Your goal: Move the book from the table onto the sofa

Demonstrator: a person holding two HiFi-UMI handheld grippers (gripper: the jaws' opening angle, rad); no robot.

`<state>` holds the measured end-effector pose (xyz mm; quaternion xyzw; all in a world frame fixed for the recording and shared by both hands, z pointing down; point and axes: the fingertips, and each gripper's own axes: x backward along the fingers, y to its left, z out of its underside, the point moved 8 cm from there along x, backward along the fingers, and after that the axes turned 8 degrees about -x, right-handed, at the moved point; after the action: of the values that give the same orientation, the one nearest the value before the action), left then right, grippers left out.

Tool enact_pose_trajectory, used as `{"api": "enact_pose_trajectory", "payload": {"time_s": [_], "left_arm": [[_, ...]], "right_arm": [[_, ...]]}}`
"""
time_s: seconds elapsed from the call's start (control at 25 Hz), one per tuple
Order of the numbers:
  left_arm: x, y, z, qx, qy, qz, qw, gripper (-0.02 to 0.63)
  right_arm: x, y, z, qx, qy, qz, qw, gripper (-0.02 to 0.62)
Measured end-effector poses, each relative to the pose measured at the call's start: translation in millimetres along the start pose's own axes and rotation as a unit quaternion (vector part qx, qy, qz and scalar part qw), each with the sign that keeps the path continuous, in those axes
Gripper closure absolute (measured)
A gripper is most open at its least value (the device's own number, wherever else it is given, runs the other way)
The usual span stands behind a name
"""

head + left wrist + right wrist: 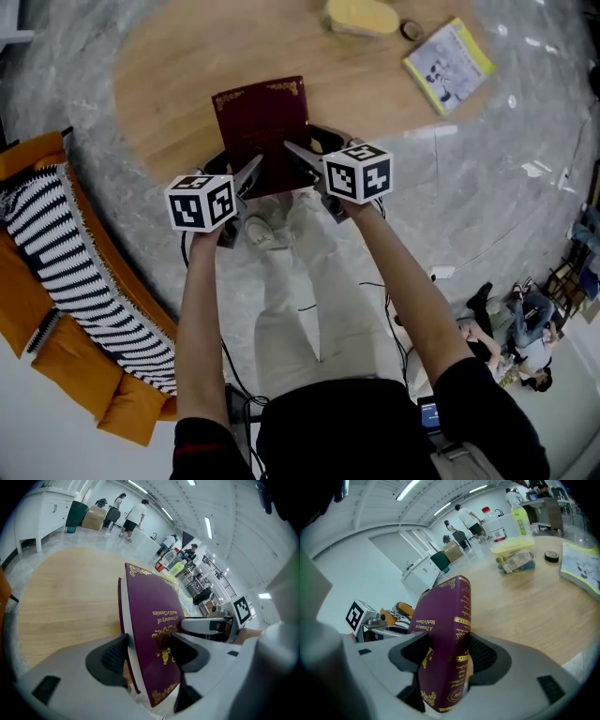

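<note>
Now both claws clamp the maroon book at the table's near rim

Together we see the book (261,131) sitting centre frame in the head view, its gold-trimmed cover facing up at us and its lower end reaching past the rim of the round wooden table (169,84), over the person's pale trousers (309,300). We cannot tell whether its far end touches the wood.

The left claw (249,173) comes in from the lower left and bites the book's lower left corner. In the left gripper view its dark pads press on both covers, with the book standing on edge between them, gold lettering upside down. The right claw (298,155) comes in from the lower right; its own view shows the pads closed on the book near the gilded spine. Both claws stand fairly wide, filled by the book's thickness.

At the left edge of the head view lies the orange sofa (28,309), a black-and-white striped blanket (75,272) draped along it, well apart from the book. Toward the upper right of the table rest a yellow-lidded container (361,16), a roll of tape (411,30) and a yellow booklet (448,64).
</note>
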<state>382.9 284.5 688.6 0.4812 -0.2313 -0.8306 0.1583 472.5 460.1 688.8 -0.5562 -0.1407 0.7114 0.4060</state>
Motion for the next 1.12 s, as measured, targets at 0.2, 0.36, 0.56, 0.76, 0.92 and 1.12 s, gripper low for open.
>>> {"api": "enact_pose_trajectory", "payload": {"time_s": [0.2, 0.36, 0.56, 0.76, 0.92, 1.12], "left_arm": [[28, -17, -22, -0.02, -0.02, -0.008, 0.9996, 0.31], [51, -34, -36, -0.03, -0.037, -0.01, 0.9988, 0.31], [80, -55, -49, -0.045, -0.052, -0.017, 0.9975, 0.31], [109, -74, -57, -0.05, -0.072, -0.017, 0.996, 0.31], [135, -89, -63, -0.055, -0.088, -0.021, 0.9944, 0.31], [168, -107, -64, -0.061, -0.107, -0.03, 0.9919, 0.31]], "right_arm": [[21, 26, -20, 0.016, -0.013, -0.007, 1.0, 0.319], [43, 47, -31, 0.026, -0.029, -0.008, 0.999, 0.319], [69, 73, -42, 0.037, -0.042, -0.012, 0.998, 0.319], [94, 99, -48, 0.05, -0.058, -0.016, 0.997, 0.319], [113, 122, -52, 0.057, -0.073, -0.02, 0.995, 0.319], [134, 150, -51, 0.068, -0.088, -0.032, 0.993, 0.319]]}}
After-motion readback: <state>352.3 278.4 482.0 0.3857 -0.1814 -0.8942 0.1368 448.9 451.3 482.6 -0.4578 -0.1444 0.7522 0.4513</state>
